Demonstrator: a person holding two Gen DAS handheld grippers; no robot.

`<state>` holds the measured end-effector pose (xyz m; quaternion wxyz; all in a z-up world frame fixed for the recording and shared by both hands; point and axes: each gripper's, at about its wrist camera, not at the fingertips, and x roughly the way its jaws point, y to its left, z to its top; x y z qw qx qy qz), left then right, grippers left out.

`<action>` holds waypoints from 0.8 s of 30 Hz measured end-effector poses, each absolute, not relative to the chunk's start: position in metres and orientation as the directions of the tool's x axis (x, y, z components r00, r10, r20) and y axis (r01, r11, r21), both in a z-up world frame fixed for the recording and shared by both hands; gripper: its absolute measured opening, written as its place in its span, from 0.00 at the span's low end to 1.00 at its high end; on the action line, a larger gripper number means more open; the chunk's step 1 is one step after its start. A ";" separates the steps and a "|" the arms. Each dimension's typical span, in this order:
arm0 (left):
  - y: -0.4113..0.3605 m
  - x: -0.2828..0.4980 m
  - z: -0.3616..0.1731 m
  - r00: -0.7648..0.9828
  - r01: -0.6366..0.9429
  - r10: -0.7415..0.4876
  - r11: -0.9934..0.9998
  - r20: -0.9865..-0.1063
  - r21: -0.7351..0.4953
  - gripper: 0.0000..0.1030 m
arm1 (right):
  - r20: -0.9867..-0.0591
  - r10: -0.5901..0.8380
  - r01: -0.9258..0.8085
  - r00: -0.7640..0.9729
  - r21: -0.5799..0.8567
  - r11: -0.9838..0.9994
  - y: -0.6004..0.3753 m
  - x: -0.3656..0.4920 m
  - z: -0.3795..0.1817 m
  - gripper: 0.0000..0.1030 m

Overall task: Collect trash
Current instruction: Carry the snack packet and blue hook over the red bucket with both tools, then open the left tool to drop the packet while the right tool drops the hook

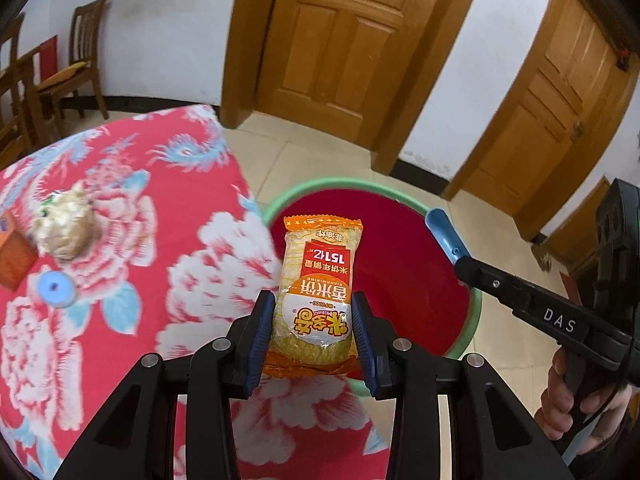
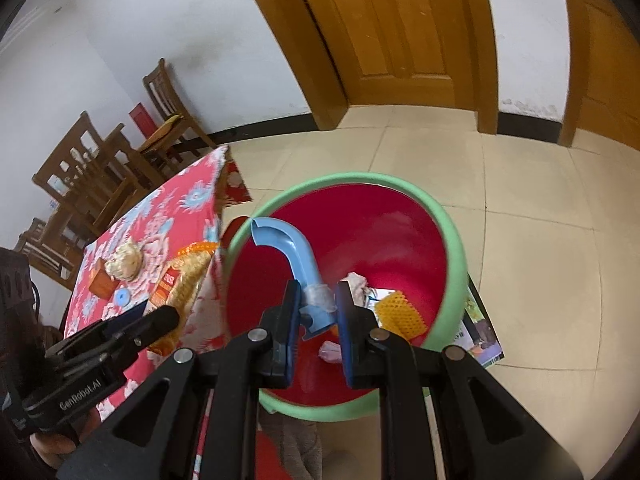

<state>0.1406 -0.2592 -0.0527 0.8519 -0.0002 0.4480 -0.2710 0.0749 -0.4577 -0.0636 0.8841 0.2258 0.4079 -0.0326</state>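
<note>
Tiled room, wooden doors, table under a red floral cloth (image 1: 192,288). Orange-ended rice cracker packet (image 1: 316,292), crinkly film, pinched in the left gripper (image 1: 314,330) at the cloth's edge, over the red bin (image 2: 448,224) with its green rim. Curved blue plastic piece (image 2: 294,258), taped at its stem, clamped in the right gripper (image 2: 318,320) above the bin. Already inside: yellow mesh (image 2: 398,312), pale scraps. Left on the cloth, seemingly: crumpled foil ball (image 1: 66,228), blue disc (image 1: 56,289), brown box (image 1: 14,256).
</note>
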 end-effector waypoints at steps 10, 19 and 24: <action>-0.272 0.142 -0.060 0.441 0.487 -0.472 0.840 -0.763 -0.238 0.51 | -0.754 0.126 0.283 0.645 0.389 0.877 -0.473 0.078 -0.078 0.21; -0.259 0.143 -0.054 0.462 0.462 -0.466 0.853 -0.755 -0.244 0.51 | -0.747 0.117 0.280 0.654 0.382 0.881 -0.471 0.077 -0.074 0.28; -0.246 0.142 -0.046 0.485 0.444 -0.466 0.860 -0.740 -0.250 0.51 | -0.735 0.118 0.261 0.668 0.380 0.887 -0.461 0.075 -0.062 0.32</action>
